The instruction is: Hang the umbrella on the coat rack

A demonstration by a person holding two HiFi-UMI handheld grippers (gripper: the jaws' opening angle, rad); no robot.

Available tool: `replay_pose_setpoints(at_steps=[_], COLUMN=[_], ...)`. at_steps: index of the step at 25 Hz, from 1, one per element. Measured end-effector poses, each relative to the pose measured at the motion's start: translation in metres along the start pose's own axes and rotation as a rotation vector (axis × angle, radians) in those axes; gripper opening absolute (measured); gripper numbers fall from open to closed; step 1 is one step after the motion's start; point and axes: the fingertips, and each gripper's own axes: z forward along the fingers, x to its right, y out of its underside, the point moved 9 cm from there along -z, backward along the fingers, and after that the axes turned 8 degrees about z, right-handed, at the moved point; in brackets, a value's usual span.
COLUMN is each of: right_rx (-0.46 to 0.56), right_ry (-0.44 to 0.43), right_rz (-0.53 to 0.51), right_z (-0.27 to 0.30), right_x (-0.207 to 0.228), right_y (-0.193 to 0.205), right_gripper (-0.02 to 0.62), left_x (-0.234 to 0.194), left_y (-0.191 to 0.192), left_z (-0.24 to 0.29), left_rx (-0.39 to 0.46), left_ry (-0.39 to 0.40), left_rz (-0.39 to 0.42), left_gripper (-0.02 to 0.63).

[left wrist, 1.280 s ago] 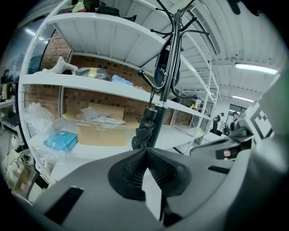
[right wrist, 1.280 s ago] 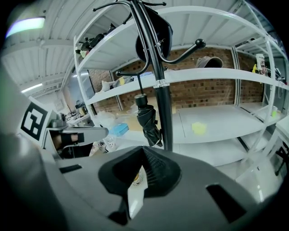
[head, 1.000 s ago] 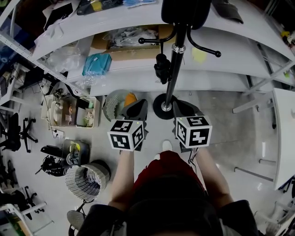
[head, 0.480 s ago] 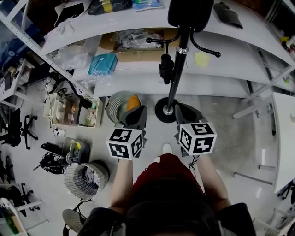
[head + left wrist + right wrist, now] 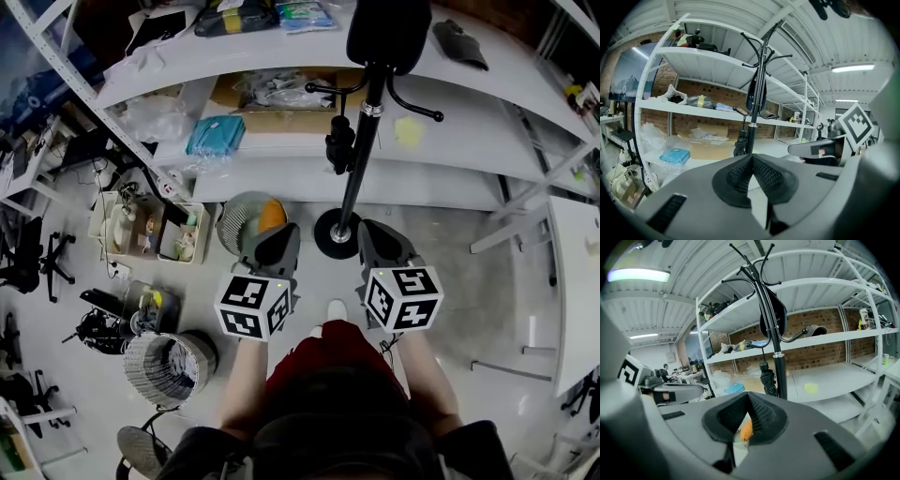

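The black coat rack (image 5: 360, 159) stands on its round base (image 5: 336, 232) before the white shelves. A folded black umbrella (image 5: 339, 150) hangs from one of its lower hooks, beside the pole. In the left gripper view the umbrella (image 5: 742, 141) hangs left of the pole (image 5: 758, 105); in the right gripper view the umbrella (image 5: 767, 378) also shows left of the pole (image 5: 777, 352). My left gripper (image 5: 273, 240) and right gripper (image 5: 381, 236) are side by side, short of the base, both shut and empty. Neither the left gripper (image 5: 752, 157) nor the right gripper (image 5: 749, 396) touches the rack.
A dark bag-like thing (image 5: 387, 33) hangs high on the rack. White shelving (image 5: 281, 178) holds a cardboard box (image 5: 281, 94) and a blue packet (image 5: 215, 134). A wire basket (image 5: 239, 220) with something orange sits left of the base; crates (image 5: 150, 227) and a woven bin (image 5: 171, 364) stand further left.
Both grippers have drawn back from the rack toward the person, lower in the head view. They stay shut and empty. The umbrella still hangs on its hook.
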Motion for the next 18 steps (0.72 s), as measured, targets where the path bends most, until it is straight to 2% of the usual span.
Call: replay_pose_setpoints(at_steps=[7,18], right_rx=[0.068,0.108], right_ry=[-0.043,-0.064], right_rz=[-0.034,-0.055], right_z=[-0.023,-0.044], right_x=[-0.016,-0.036], right_y=[-0.001,0.002], right_gripper=[0.017,0.017], left_x=[0.011,0.017], left_y=[-0.008,-0.015], left_z=[-0.020,-0.040], left_rx=[0.054,0.097], left_ry=[0.000,0.003], left_rz=[0.006,0.018], left_gripper=[0.012,0.012])
